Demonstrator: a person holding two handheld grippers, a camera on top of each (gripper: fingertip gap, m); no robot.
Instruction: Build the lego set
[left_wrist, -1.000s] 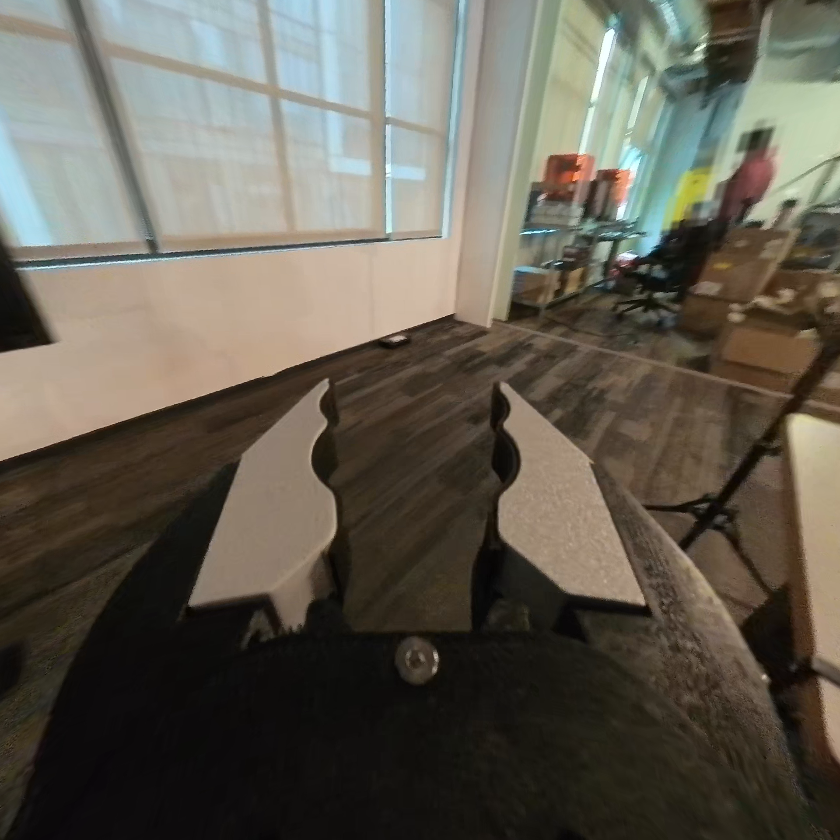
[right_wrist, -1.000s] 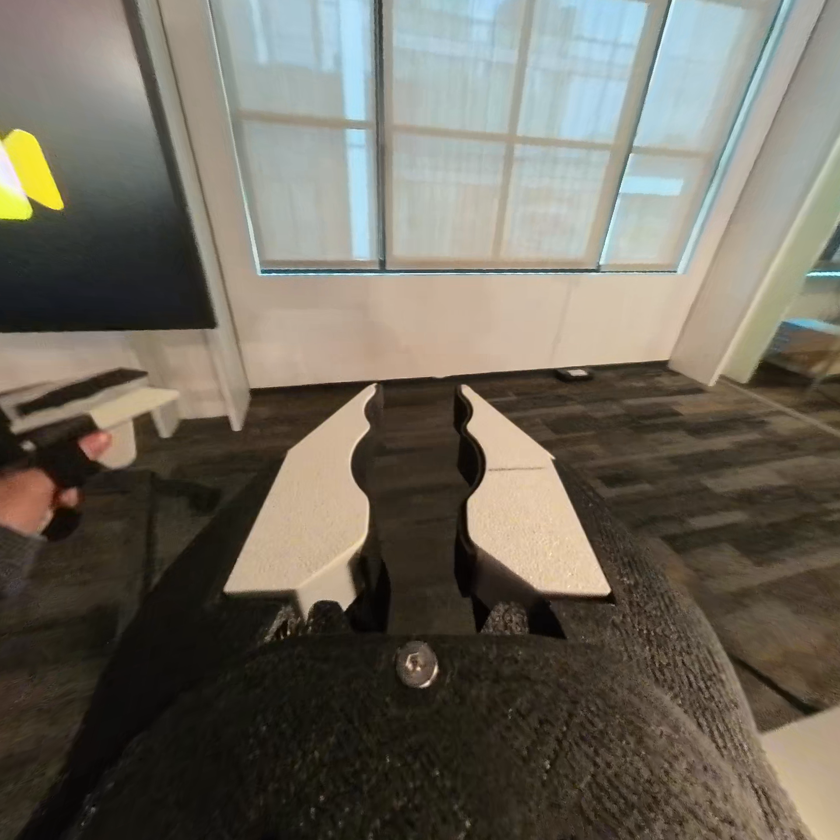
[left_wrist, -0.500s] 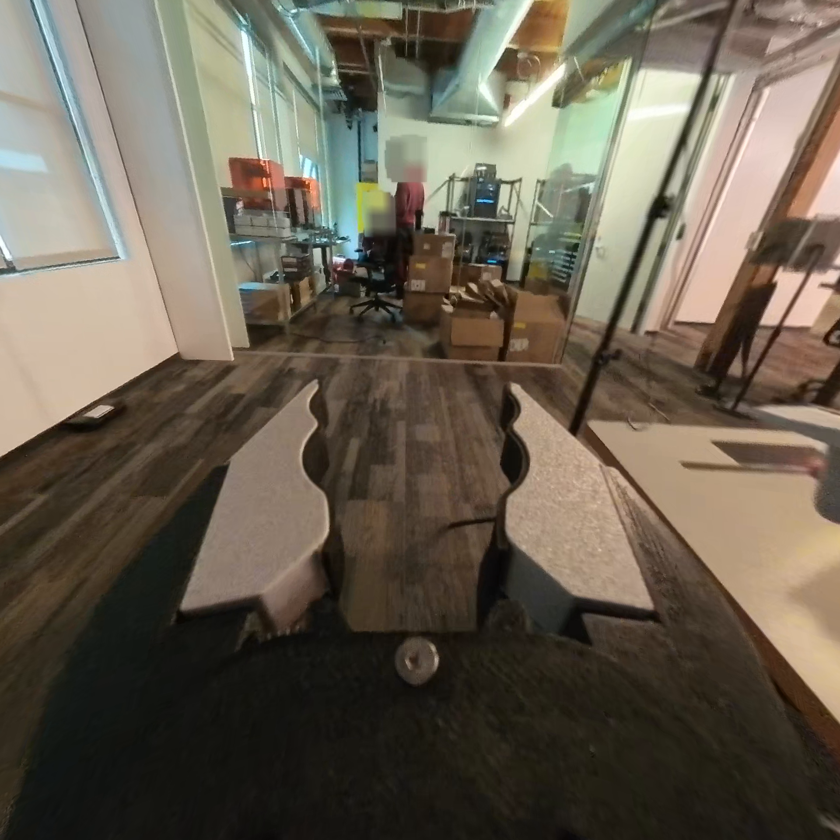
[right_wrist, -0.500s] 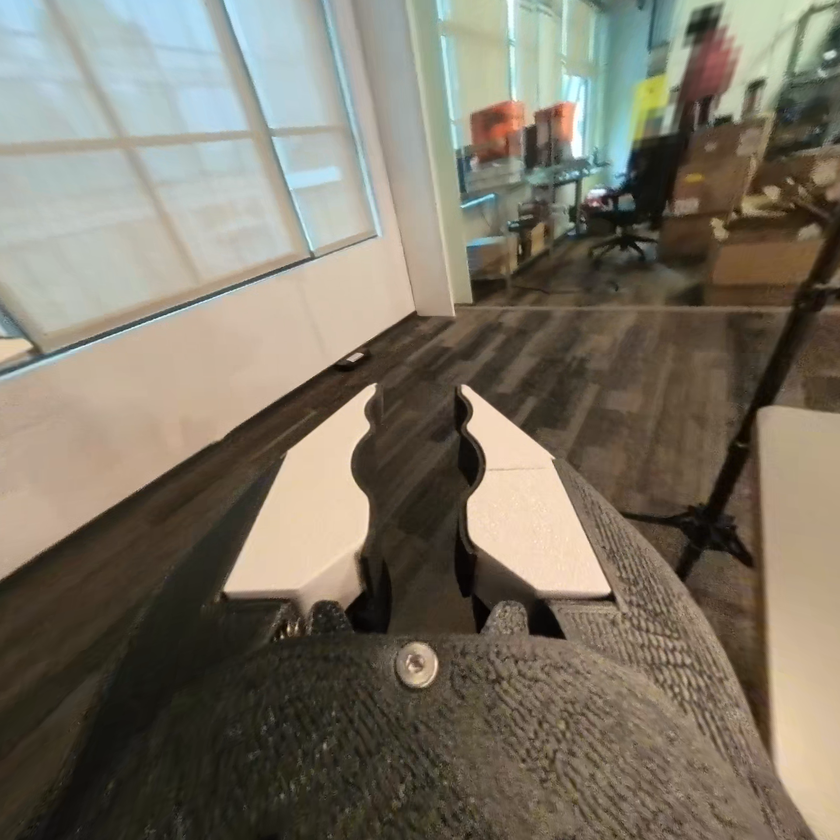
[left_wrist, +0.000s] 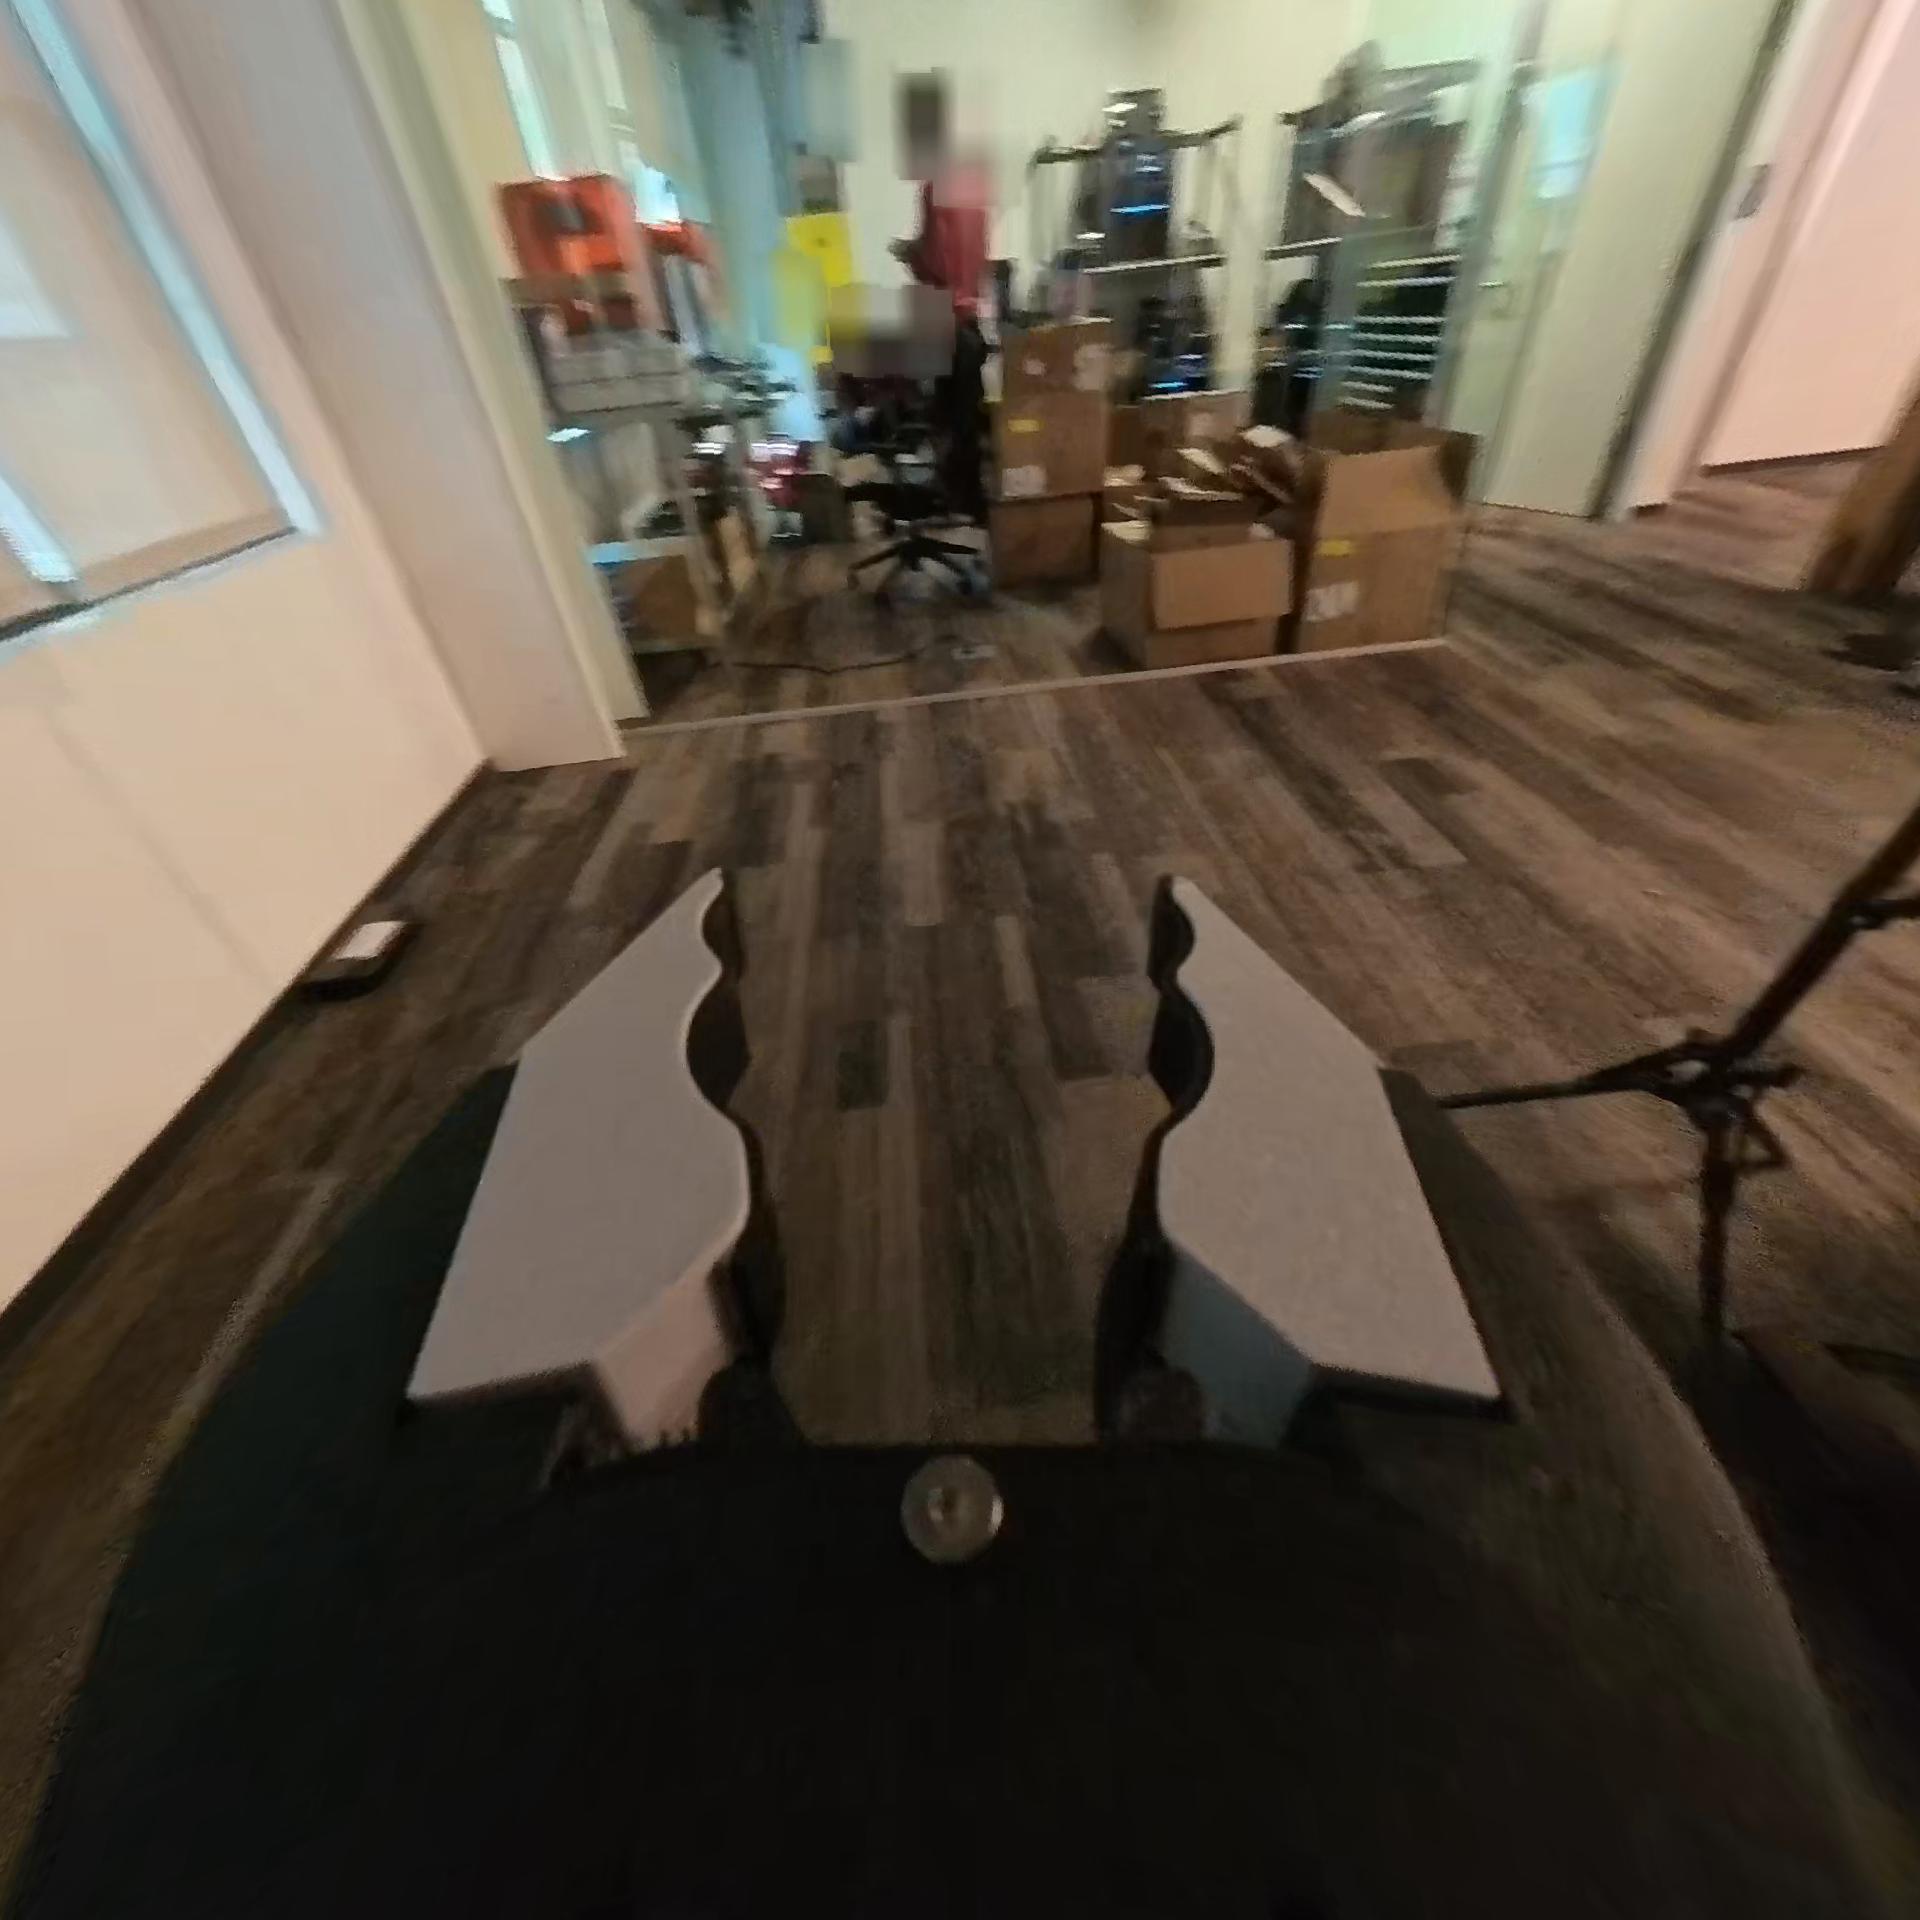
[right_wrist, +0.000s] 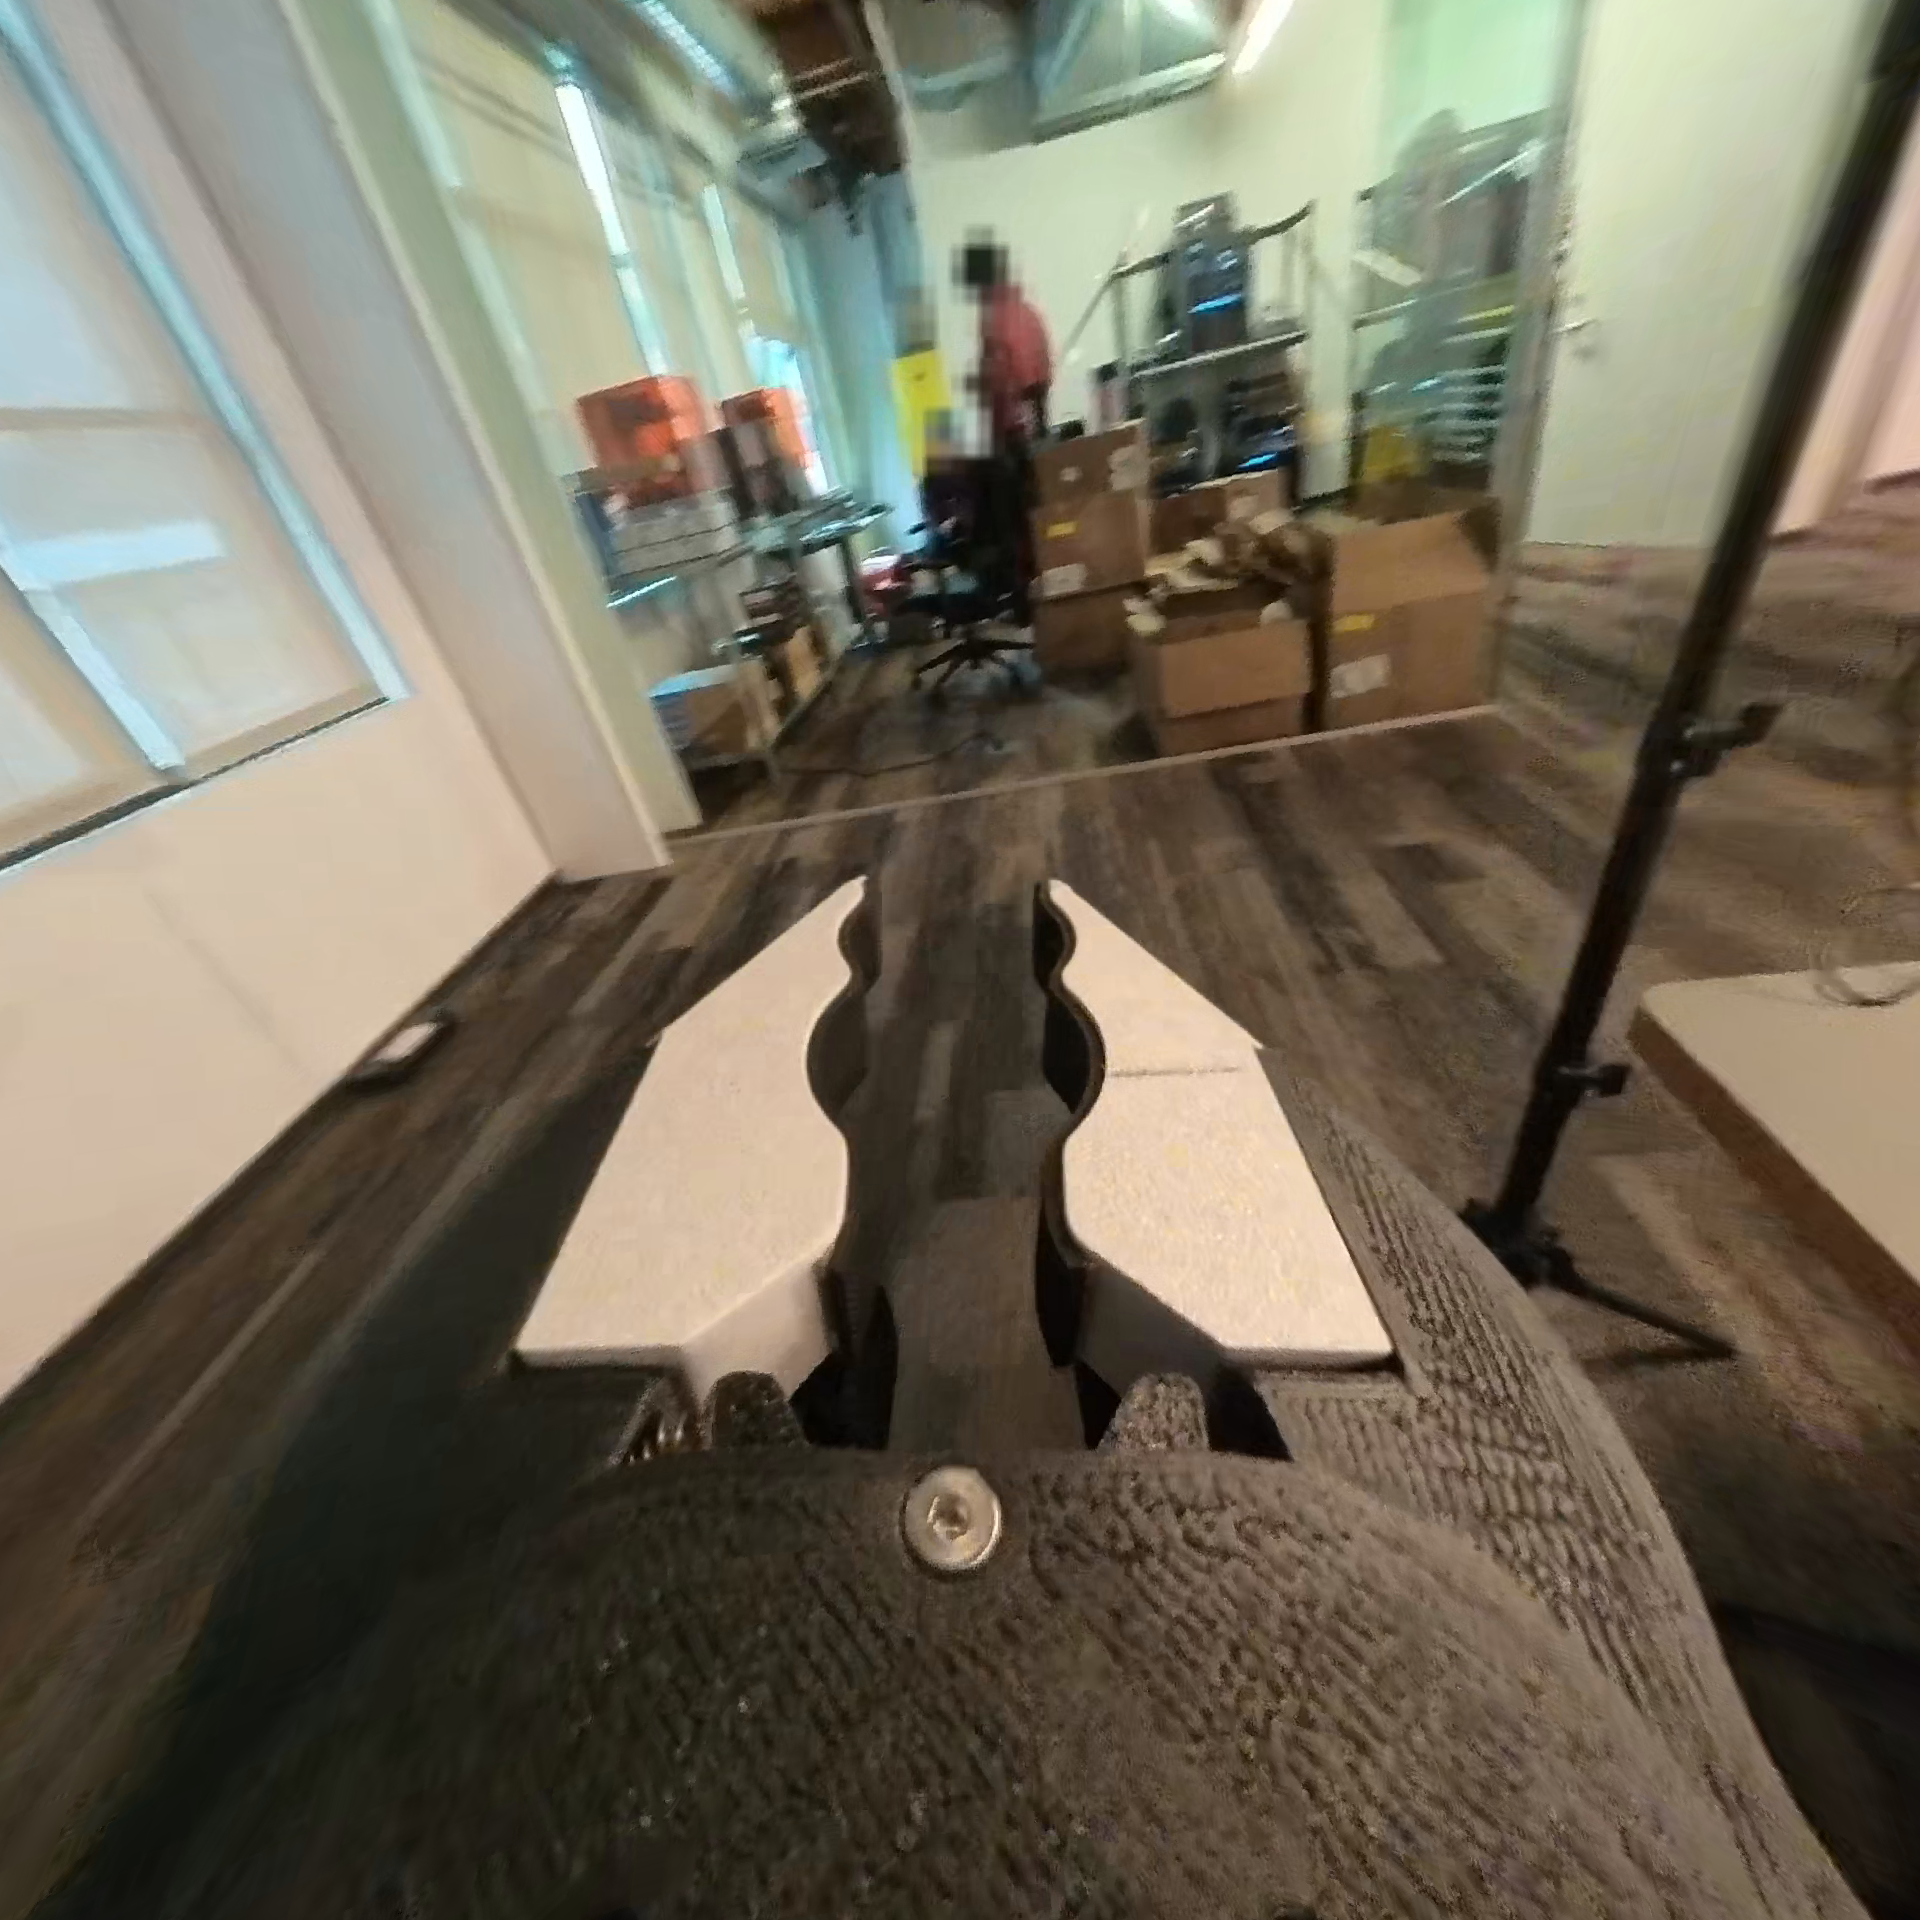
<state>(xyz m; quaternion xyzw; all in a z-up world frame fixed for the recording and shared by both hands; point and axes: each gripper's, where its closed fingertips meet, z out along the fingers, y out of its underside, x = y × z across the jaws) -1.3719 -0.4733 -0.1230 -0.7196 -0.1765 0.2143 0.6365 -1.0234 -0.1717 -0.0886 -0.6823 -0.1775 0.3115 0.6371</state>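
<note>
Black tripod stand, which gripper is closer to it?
Right, probably. The tripod stand looms large just right of the right gripper; from the left gripper it looks smaller, farther off to the right.

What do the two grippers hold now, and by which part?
Nothing is held. The left gripper and the right gripper both stand open, with only floor showing between their fingers.

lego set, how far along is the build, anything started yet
Nothing looks done: no lego pieces show in either view. Nothing is in hand either: the left tongs and right tongs are both open and empty, pointing across the dark floor toward stacked cardboard boxes. Only a corner of a white table shows at the right wrist view's edge. The whole build appears to be left.
</note>
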